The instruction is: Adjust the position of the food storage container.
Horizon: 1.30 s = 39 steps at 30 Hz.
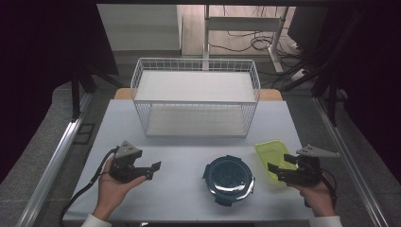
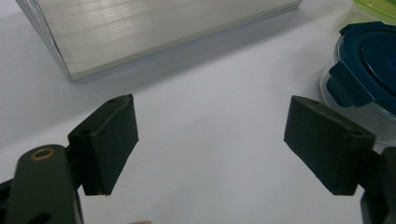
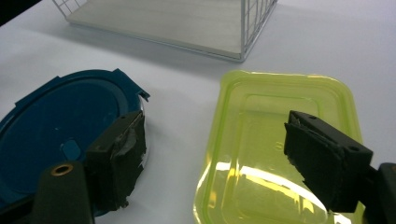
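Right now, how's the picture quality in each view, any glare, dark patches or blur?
High view: both side edges fall into near black, while the white table is evenly lit. Right gripper view: bright glare patches sit on the yellow-green container, and the wire basket behind looks soft. Left gripper view: the round container with the blue lid is slightly blurred, and the basket casts a soft shadow on the table.

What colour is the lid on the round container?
Dark blue lid, clearest in the right gripper view.

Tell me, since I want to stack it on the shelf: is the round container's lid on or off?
On. The dark blue lid sits flat over the round container, its side clip folded down.
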Each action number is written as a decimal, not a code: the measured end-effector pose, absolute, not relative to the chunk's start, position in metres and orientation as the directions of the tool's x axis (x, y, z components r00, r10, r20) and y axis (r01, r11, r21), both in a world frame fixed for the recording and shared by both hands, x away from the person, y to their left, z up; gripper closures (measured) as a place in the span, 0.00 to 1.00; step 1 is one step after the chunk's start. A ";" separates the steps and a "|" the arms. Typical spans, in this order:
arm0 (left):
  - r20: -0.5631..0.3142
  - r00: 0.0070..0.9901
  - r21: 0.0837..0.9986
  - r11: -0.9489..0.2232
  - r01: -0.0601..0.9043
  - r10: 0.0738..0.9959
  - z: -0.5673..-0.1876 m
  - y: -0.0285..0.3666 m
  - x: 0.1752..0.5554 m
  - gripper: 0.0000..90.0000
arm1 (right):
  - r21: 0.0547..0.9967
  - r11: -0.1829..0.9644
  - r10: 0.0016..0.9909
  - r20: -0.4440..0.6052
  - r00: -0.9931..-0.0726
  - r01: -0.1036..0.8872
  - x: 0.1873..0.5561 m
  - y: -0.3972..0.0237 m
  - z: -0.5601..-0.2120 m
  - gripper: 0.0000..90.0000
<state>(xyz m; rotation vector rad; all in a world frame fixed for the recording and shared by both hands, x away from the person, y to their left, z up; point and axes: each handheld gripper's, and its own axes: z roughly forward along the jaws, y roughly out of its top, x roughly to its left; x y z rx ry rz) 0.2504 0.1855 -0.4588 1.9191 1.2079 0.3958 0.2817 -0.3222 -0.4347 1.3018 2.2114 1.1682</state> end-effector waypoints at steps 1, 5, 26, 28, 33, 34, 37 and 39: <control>-0.147 0.492 0.770 -0.213 0.601 0.858 -0.459 0.186 0.250 0.19 | 0.776 0.252 0.836 0.126 -0.534 0.578 0.283 -0.323 -0.435 0.24; -0.160 0.480 0.769 -0.196 0.609 0.862 -0.461 0.188 0.249 0.19 | 0.770 0.244 0.834 0.144 -0.533 0.590 0.285 -0.327 -0.435 0.26; -0.169 0.472 0.758 -0.192 0.624 0.865 -0.464 0.192 0.247 0.20 | 0.753 0.247 0.841 0.146 -0.521 0.610 0.279 -0.331 -0.431 0.34; -0.169 0.471 0.758 -0.192 0.624 0.866 -0.464 0.192 0.247 0.20 | 0.750 0.244 0.843 0.149 -0.517 0.615 0.278 -0.330 -0.431 0.35; -0.172 0.473 0.758 -0.190 0.624 0.864 -0.464 0.192 0.245 0.20 | 0.739 0.250 0.848 0.144 -0.510 0.625 0.274 -0.327 -0.432 0.38; -0.173 0.473 0.759 -0.189 0.623 0.864 -0.463 0.193 0.245 0.20 | 0.735 0.252 0.849 0.145 -0.509 0.630 0.271 -0.326 -0.432 0.39; -0.174 0.473 0.759 -0.188 0.623 0.864 -0.463 0.194 0.244 0.20 | 0.731 0.250 0.848 0.151 -0.508 0.635 0.266 -0.325 -0.432 0.40; -0.178 0.473 0.760 -0.186 0.623 0.863 -0.463 0.194 0.244 0.20 | 0.726 0.261 0.844 0.149 -0.516 0.636 0.261 -0.322 -0.431 0.42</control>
